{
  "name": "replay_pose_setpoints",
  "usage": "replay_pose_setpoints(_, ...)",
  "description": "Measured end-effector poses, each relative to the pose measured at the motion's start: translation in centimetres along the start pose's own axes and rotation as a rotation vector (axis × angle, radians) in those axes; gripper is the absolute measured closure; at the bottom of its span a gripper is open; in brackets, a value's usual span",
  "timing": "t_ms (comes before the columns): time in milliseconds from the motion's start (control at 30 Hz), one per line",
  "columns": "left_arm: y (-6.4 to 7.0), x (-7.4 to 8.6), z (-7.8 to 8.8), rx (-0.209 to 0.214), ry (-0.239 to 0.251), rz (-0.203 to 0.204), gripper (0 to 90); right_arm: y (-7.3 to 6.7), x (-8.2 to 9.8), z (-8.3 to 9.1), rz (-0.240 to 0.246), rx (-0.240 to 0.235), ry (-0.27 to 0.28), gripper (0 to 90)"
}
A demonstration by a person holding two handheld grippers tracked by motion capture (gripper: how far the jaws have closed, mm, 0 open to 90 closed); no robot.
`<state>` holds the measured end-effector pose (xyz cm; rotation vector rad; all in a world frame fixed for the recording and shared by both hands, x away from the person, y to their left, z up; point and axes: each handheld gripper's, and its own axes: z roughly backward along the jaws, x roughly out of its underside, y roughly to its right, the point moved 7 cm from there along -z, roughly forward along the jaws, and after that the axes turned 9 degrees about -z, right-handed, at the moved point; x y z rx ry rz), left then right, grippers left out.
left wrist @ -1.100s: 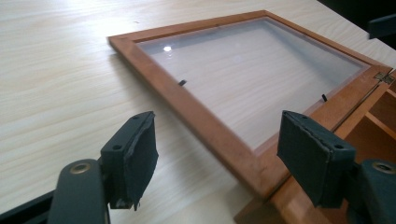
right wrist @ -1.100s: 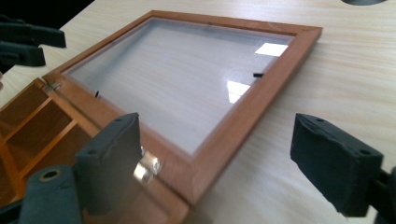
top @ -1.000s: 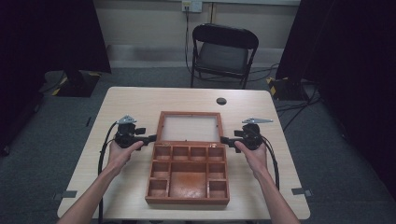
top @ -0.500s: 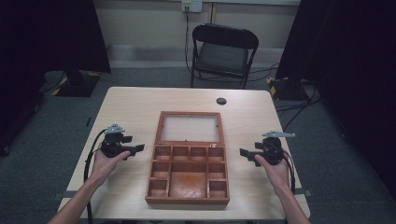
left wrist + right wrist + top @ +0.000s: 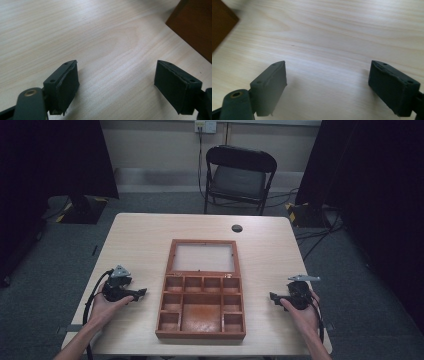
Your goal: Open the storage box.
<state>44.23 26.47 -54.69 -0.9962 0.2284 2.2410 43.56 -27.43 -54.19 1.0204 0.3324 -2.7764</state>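
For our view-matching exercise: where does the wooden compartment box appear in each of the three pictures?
High view: wooden box at table centre, lid open.
Left gripper view: its brown side fills the upper right corner.
Right gripper view: a brown corner at upper left.
Shared landmark: the pale wood tabletop.

A folding chair (image 5: 240, 177) stands beyond the table (image 5: 145, 245) — black curtains (both sides) (image 5: 55, 160).
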Motion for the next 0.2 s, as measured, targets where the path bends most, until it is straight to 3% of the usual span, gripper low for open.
replay_pose_setpoints(67,0.05,0.13,-0.11,-0.015,0.028,-0.002,17.1,0.02,0.02,-0.14,0.013,0.013,0.013,13.3)
replay_pose_setpoints(100,0.02,0.13,-0.12,-0.016,0.027,-0.002,16.3,0.0,0.11,-0.28,0.032,0.031,0.025,12.1)
replay_pose_setpoints(200,-0.04,0.14,-0.12,-0.022,0.021,-0.005,15.4,-0.1,0.33,-0.62,0.039,0.028,0.083,7.7)
